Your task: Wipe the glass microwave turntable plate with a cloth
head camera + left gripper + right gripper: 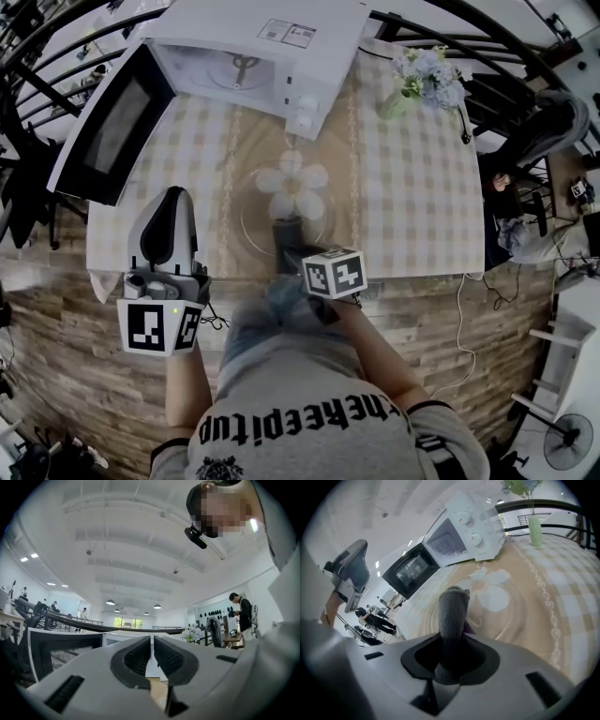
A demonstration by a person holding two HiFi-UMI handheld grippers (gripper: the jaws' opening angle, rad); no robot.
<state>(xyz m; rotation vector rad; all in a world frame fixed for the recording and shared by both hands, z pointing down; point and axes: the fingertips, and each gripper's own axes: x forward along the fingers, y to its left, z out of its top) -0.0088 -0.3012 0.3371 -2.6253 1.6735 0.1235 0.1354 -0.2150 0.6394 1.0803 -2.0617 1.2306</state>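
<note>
The right claw (450,656) grips a rolled grey cloth (452,611), tip poised over the plate (520,620), which lies flat on the worktop (422,187) before the microwave (262,47), ready for wiping. The left claw (152,656), closed and empty, is held clear.

Place: open lab hall | Evidence: ceiling lamps (110,602), railing (97,627), staffed desks (231,637) | Setup: microwave (253,47) on checked table (422,197)
</note>
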